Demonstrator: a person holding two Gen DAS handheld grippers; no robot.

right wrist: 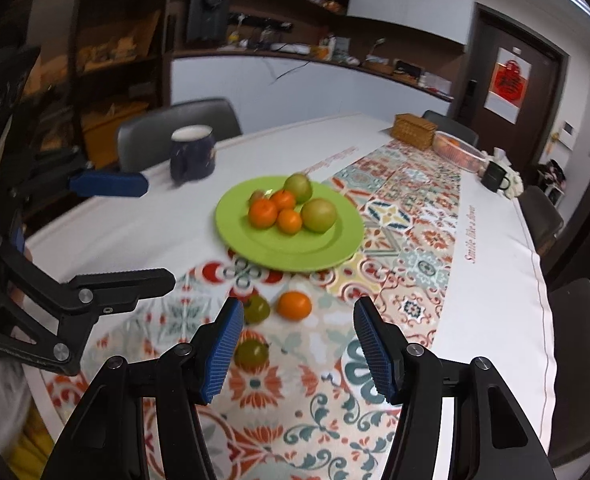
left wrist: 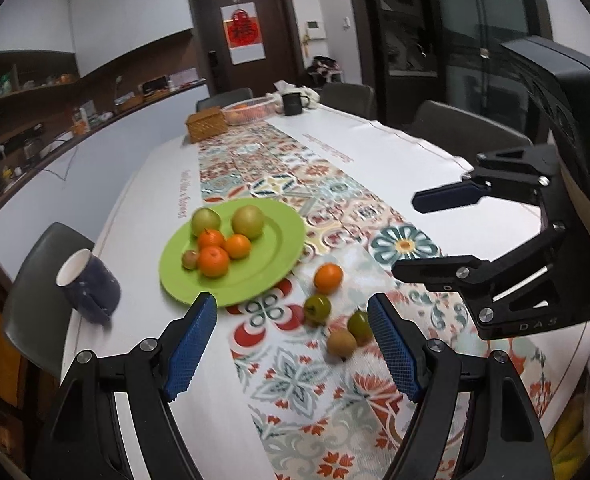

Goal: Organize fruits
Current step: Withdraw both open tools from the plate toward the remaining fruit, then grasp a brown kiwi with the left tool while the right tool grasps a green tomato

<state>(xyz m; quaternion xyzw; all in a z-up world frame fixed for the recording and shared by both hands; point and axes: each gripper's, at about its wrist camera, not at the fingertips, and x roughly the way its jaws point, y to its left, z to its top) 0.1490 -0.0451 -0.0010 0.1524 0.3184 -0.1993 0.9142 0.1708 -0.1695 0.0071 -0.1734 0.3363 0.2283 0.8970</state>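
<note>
A green plate (left wrist: 263, 276) (right wrist: 287, 252) on the patterned runner holds three oranges, two large green fruits and a small brownish one. Nearer, loose on the runner, lie an orange (left wrist: 328, 278) (right wrist: 294, 306), a green-red fruit (left wrist: 317, 309) (right wrist: 257, 308), a green fruit (left wrist: 360, 326) (right wrist: 251, 354) and a brown fruit (left wrist: 341, 343). My left gripper (left wrist: 293, 346) (right wrist: 159, 232) hovers open just short of the loose fruits, nothing between its blue pads. My right gripper (right wrist: 299, 352) (left wrist: 423, 236) is open and empty too, with the loose fruits just beyond its left fingertip.
A dark blue mug (left wrist: 89, 284) (right wrist: 193, 154) stands left of the plate near the table edge. At the far end are a wicker box (left wrist: 207, 124), a clear container of oranges (left wrist: 251, 110) and a black mug (left wrist: 293, 102). Grey chairs ring the table.
</note>
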